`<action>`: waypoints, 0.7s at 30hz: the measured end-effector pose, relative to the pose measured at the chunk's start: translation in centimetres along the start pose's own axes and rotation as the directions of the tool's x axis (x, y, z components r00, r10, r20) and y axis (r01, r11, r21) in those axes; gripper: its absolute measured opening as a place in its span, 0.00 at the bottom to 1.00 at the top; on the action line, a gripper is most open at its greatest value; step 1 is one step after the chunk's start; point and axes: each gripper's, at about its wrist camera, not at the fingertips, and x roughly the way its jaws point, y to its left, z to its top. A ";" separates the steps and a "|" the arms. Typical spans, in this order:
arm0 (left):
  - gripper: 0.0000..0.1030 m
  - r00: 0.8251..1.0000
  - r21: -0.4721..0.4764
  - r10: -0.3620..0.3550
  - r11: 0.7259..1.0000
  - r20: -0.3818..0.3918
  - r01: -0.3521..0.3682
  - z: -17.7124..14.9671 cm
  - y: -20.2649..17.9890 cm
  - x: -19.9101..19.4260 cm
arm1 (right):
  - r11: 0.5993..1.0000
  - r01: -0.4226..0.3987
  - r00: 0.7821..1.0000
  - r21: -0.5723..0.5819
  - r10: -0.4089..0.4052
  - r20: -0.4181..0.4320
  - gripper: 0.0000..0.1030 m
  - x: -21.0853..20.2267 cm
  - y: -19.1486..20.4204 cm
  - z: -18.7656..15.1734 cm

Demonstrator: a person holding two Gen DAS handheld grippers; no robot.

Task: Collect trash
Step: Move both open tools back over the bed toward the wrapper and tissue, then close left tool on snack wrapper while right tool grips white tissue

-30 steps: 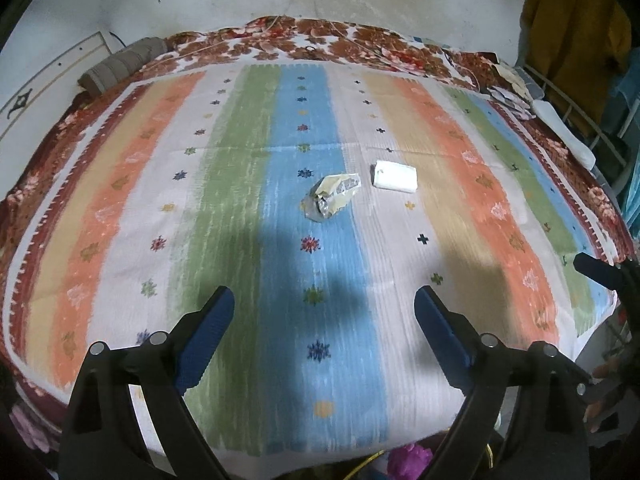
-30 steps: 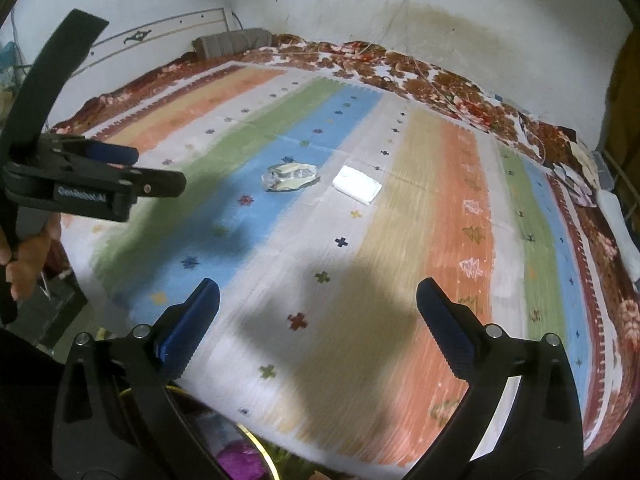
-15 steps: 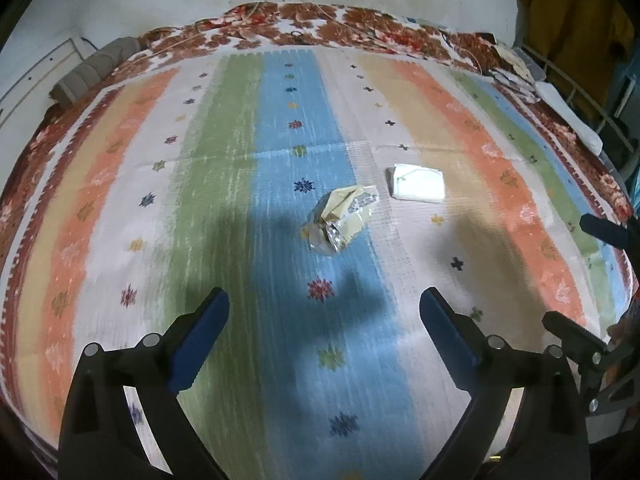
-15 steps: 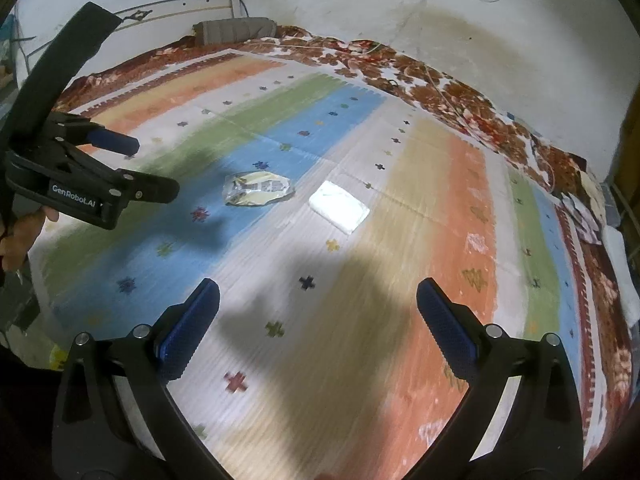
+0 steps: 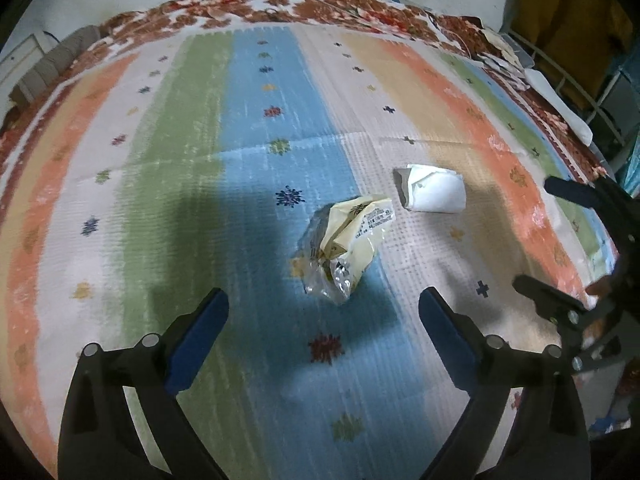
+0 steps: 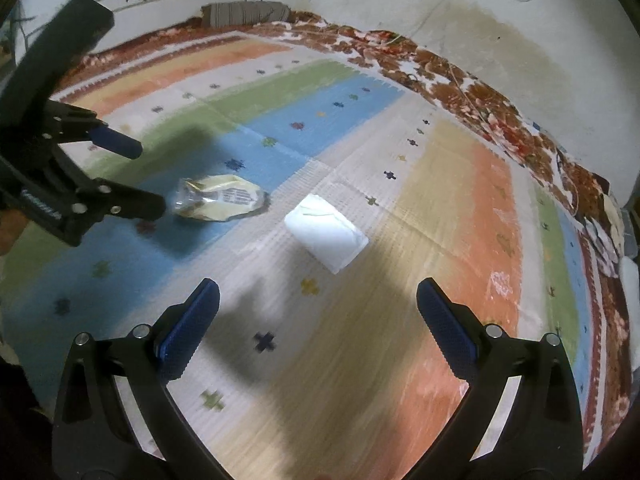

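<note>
left gripper (image 5: 323,312) jaws apart, empty, above crumpled yellow wrapper (image 5: 347,244) on blue stripe of striped mat (image 5: 168,152) | right gripper (image 6: 318,308) jaws apart, empty, near folded white tissue (image 6: 326,232) just beside wrapper, apart

Left gripper (image 5: 323,322) held low with jaws spread wide, blue pads (image 5: 197,336) facing inward, right gripper (image 6: 318,322) likewise spread wide, level beside it, both angled forward and downward
</note>
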 end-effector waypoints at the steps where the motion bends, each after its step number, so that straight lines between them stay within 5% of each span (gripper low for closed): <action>1: 0.89 1.000 0.001 -0.006 1.000 0.002 0.006 0.1 0.1 0.4 | 1.000 -0.002 1.000 -0.004 0.002 -0.004 0.91 0.6 -0.1 0.2; 9: 0.82 0.998 -0.007 -0.056 0.998 0.010 0.056 0.7 0.6 1.6 | 1.000 -0.001 1.000 -0.026 0.000 -0.023 0.90 4.3 -0.7 1.5; 16: 0.66 0.996 -0.013 -0.065 0.998 0.055 0.066 1.2 0.6 2.8 | 0.999 -0.012 0.998 -0.036 0.010 -0.059 0.76 7.3 -0.6 2.8; 19: 0.53 0.997 -0.001 -0.067 0.998 0.047 0.067 1.1 0.3 3.5 | 0.999 -0.027 0.995 -0.031 0.023 -0.099 0.51 8.6 -0.6 2.8; 21: 0.30 0.997 0.007 -0.066 0.998 0.051 0.066 1.0 0.2 3.7 | 0.999 -0.034 0.995 -0.024 0.031 -0.092 0.48 8.8 -0.5 2.6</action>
